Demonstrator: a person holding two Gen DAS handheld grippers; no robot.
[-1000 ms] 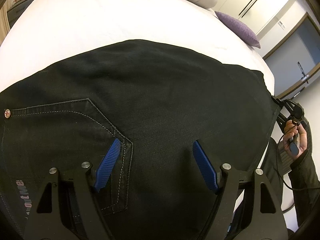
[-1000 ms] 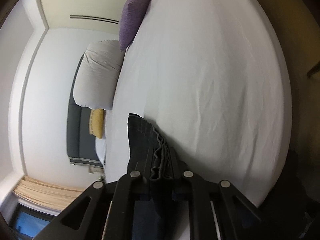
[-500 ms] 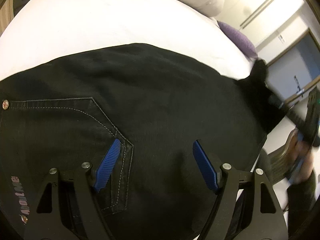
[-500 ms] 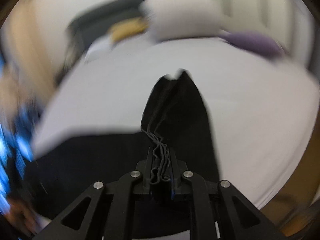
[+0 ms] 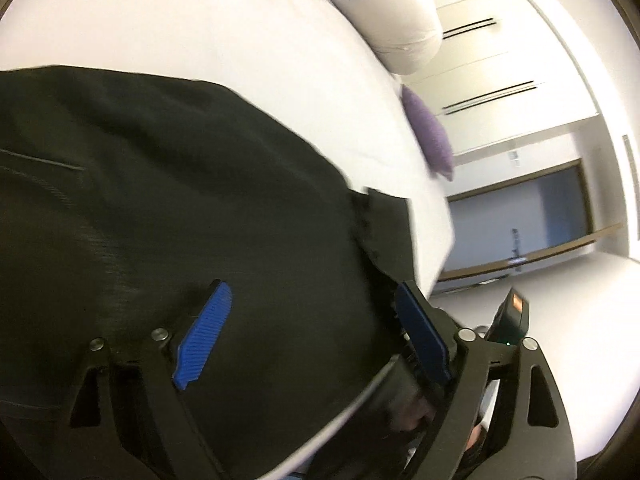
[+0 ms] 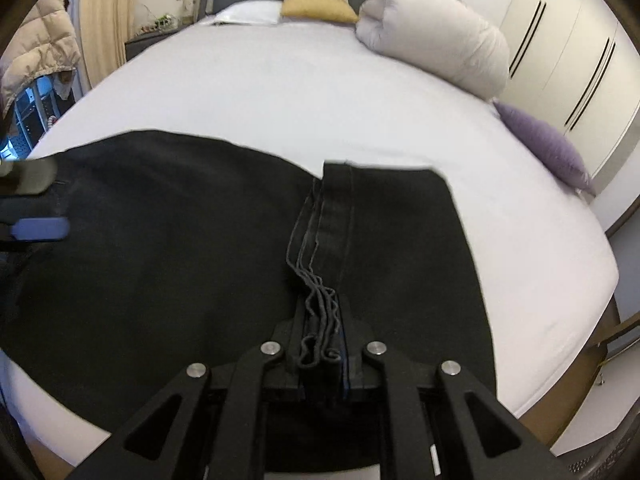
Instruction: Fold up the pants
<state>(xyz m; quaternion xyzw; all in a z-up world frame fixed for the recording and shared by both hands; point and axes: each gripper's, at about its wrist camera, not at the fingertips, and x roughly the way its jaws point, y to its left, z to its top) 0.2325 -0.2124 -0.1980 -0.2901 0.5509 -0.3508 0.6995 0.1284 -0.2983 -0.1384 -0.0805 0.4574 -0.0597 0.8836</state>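
Note:
Black pants [image 6: 160,240] lie spread across the near part of the white bed [image 6: 280,92]. My right gripper [image 6: 322,344] is shut on the bunched hem layers of the leg ends. It holds them over the spread pants, so the leg part [image 6: 384,220] lies doubled back on the rest. My left gripper [image 5: 316,320] hovers over the pants [image 5: 180,200] with its jaws opening wide. Its blue pads [image 5: 204,336] press on nothing; the cloth lies beneath them. In the right wrist view the left gripper [image 6: 36,204] shows blurred at the left edge.
A rolled pale duvet [image 6: 436,36], a purple cushion [image 6: 540,140] and a yellow cushion [image 6: 316,4] sit at the bed's far side. White wardrobe doors [image 6: 568,40] stand to the right. A doorway [image 5: 520,220] lies beyond the bed's corner.
My right gripper swung the leg ends in from the bed's right edge over the pants and rolled upright. My left gripper rolled and its jaws spread wider.

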